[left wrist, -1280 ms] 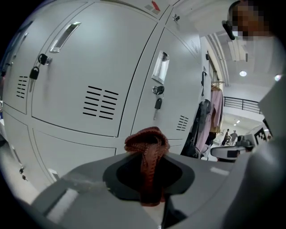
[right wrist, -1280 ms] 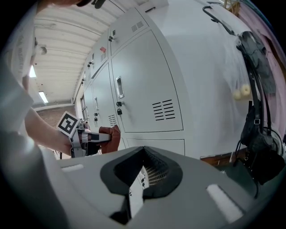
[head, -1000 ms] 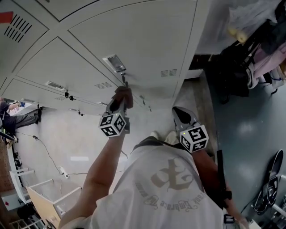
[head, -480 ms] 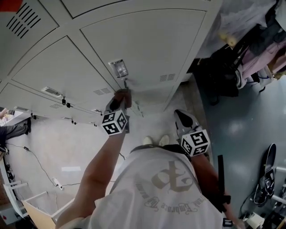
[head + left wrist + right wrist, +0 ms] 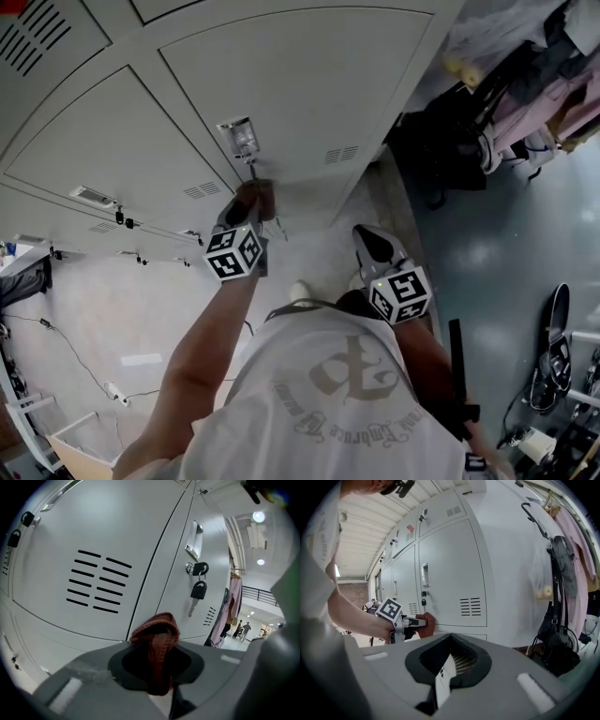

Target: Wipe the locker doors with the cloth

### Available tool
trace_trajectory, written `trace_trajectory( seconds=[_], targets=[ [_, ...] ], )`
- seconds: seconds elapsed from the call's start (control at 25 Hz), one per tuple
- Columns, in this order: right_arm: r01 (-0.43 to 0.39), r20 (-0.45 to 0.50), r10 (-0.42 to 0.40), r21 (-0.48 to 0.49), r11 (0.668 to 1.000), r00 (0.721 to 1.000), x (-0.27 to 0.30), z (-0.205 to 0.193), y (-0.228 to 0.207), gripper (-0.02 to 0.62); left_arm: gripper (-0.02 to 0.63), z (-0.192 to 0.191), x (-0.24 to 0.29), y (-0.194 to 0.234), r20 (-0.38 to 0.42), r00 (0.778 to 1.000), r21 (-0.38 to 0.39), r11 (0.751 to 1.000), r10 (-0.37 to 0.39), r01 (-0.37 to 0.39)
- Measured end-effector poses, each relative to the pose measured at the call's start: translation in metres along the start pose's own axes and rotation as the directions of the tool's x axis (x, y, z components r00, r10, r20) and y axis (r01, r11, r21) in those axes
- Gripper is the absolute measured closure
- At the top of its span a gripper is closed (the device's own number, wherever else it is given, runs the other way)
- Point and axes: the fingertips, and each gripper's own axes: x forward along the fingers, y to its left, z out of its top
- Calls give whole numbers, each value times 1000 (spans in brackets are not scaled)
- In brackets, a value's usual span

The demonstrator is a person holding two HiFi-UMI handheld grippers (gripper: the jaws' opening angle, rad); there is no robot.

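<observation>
My left gripper (image 5: 250, 205) is shut on a reddish-brown cloth (image 5: 255, 193). The cloth is held at the lower part of a grey locker door (image 5: 309, 84), just under the hanging padlock (image 5: 198, 590) and the latch plate (image 5: 237, 136). In the left gripper view the cloth (image 5: 157, 637) stands bunched between the jaws, in front of the seam between two doors. My right gripper (image 5: 365, 240) hangs back near my body, away from the lockers, with its jaws together and nothing in them. The right gripper view shows that gripper (image 5: 439, 687), with the left gripper and cloth (image 5: 425, 623) at the door beyond it.
More grey lockers with vent slots (image 5: 96, 587) run off to the left. To the right of the locker bank hang bags and clothes (image 5: 506, 103), also in the right gripper view as bags (image 5: 555, 602). A dark object (image 5: 553, 347) lies on the floor at the right.
The left gripper with the cloth has stayed under the padlock, shifting only slightly along the door. The right gripper has kept low by my body. My head view has drifted a little.
</observation>
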Motion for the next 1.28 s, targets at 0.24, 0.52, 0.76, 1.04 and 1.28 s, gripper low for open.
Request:
trace_trajectory(
  seconds=[0.24, 0.52, 0.76, 1.04, 1.28],
  targets=[
    [-18, 3, 18, 4, 1000, 1000, 3, 1, -19, 588, 523, -4, 13, -20, -1, 1000, 4, 1000, -7, 7],
    [-47, -1, 47, 6, 999, 999, -2, 3, -53, 588, 523, -11, 42, -68, -8, 999, -6, 999, -32, 32],
    [-66, 1, 66, 11, 998, 998, -9, 5, -83, 588, 523, -16, 69, -111, -29, 997, -7, 997, -73, 73],
    [-63, 15, 63, 12, 998, 998, -25, 10, -114, 588, 525, -25, 98, -164, -29, 991, -15, 992, -127, 127],
    [-48, 21, 48, 11, 999, 999, -39, 9, -141, 588, 525, -34, 117, -191, -36, 990, -38, 990, -138, 136]
  ],
)
